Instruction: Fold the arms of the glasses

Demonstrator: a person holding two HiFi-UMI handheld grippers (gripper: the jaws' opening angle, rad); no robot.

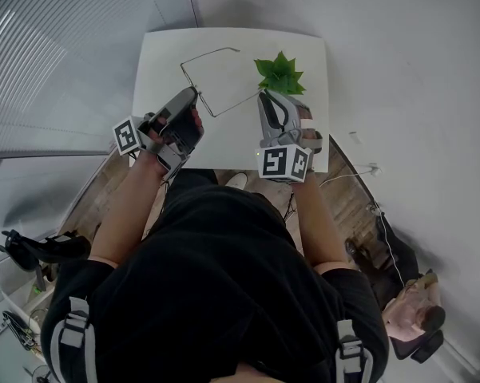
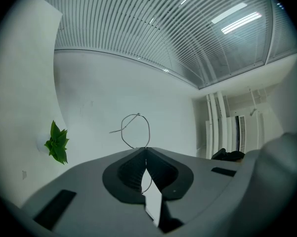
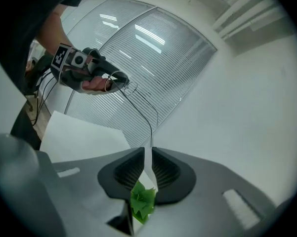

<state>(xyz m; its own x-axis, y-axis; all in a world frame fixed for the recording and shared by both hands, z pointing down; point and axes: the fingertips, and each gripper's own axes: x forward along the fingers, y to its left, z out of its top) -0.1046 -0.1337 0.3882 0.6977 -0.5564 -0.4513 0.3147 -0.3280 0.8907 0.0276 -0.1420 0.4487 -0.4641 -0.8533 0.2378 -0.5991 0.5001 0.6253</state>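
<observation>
Pinching glasses [image 1: 215,116], left gripper [image 1: 194,94], arm pointing toward right gripper [image 1: 265,96]

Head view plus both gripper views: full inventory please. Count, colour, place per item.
table: 1, white, ahead of the person
glasses: 1, thin metal wire, held up between the two claws
plant: 1, green, table's right side, by the right claw
blinds: 1 wall, grey, left of the table
floor clutter: several, mostly dark, lower corners, too unclear to name
left claw: 1, grey, shut on the glasses
right claw: 1, grey, jaws slightly apart, glasses arm at their tips, not pinched
marker cubes: 2, black-and-white, one per claw
person: 1, black top, bottom of head view
</observation>
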